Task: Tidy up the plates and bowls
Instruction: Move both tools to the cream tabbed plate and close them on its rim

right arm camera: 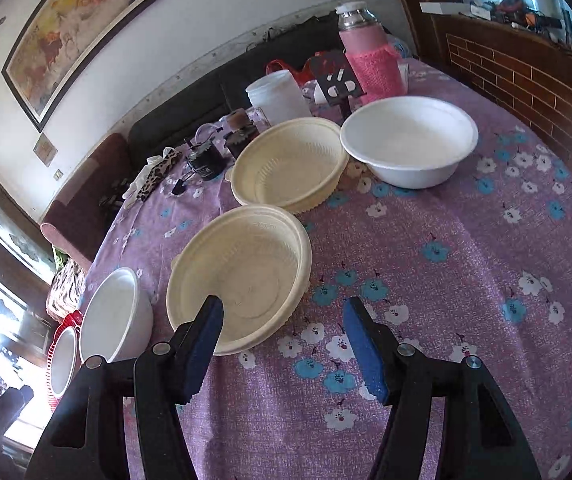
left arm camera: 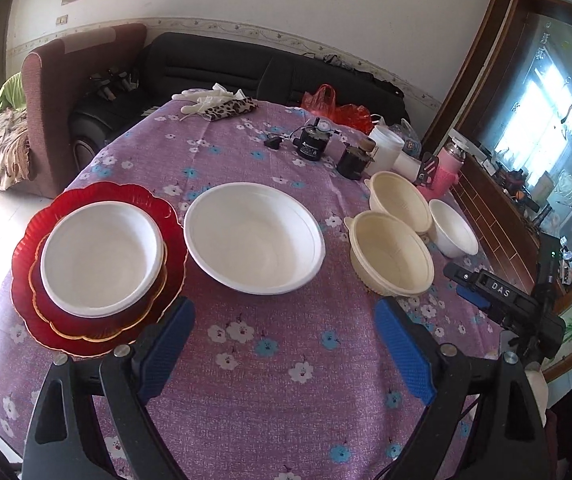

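Observation:
On the purple flowered tablecloth (left arm camera: 270,380), two stacked red plates (left arm camera: 30,288) sit at the left with a white bowl (left arm camera: 102,260) on them. A large white bowl (left arm camera: 254,236) stands in the middle. Two cream bowls (left arm camera: 391,254) (left arm camera: 399,200) and a small white bowl (left arm camera: 451,228) stand at the right. My left gripper (left arm camera: 286,324) is open and empty, just in front of the large white bowl. My right gripper (right arm camera: 282,320) is open and empty, its left finger over the near cream bowl (right arm camera: 242,276). The other cream bowl (right arm camera: 289,164) and small white bowl (right arm camera: 409,140) lie beyond.
At the table's far side stand a pink flask (right arm camera: 369,52), a white jar (right arm camera: 278,94), small dark motors (left arm camera: 311,142), a leopard-print pouch (left arm camera: 230,109) and a red bag (left arm camera: 335,108). A sofa (left arm camera: 246,68) and armchair (left arm camera: 62,100) stand behind. The right gripper's body (left arm camera: 505,300) shows at the table's right edge.

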A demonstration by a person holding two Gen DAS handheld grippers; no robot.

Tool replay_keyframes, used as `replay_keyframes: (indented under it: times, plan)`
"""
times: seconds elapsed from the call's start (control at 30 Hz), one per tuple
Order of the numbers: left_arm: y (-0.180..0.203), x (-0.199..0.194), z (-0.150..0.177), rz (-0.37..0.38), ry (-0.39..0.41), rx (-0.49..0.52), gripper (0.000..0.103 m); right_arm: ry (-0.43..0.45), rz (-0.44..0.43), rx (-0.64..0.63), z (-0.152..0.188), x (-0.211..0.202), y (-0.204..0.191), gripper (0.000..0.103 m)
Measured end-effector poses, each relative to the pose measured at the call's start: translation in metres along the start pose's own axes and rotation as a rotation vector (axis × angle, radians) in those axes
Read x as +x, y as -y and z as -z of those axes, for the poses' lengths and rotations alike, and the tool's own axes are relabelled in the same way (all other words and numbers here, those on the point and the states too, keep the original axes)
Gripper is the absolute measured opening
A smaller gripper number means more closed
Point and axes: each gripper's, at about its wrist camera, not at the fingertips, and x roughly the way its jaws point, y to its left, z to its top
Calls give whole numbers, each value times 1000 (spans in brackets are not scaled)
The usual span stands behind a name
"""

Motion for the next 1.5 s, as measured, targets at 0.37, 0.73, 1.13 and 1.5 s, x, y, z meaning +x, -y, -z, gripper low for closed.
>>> replay_keyframes:
  times: [0.37, 0.73, 1.13, 1.5]
  plan:
    - [-2, 9, 0, -26, -19, -5, 91, -152, -18, 120, -3, 76, 1, 26]
    - [13, 28, 3, 25, -79, 16, 91, -332, -116, 130, 10, 46, 32, 14]
    - [69, 118, 8, 120, -308, 30, 91, -371, -134, 74, 23, 22, 49, 21]
    - [98, 176, 18, 84, -442, 121, 23, -298, -76, -2, 37, 16, 30, 25]
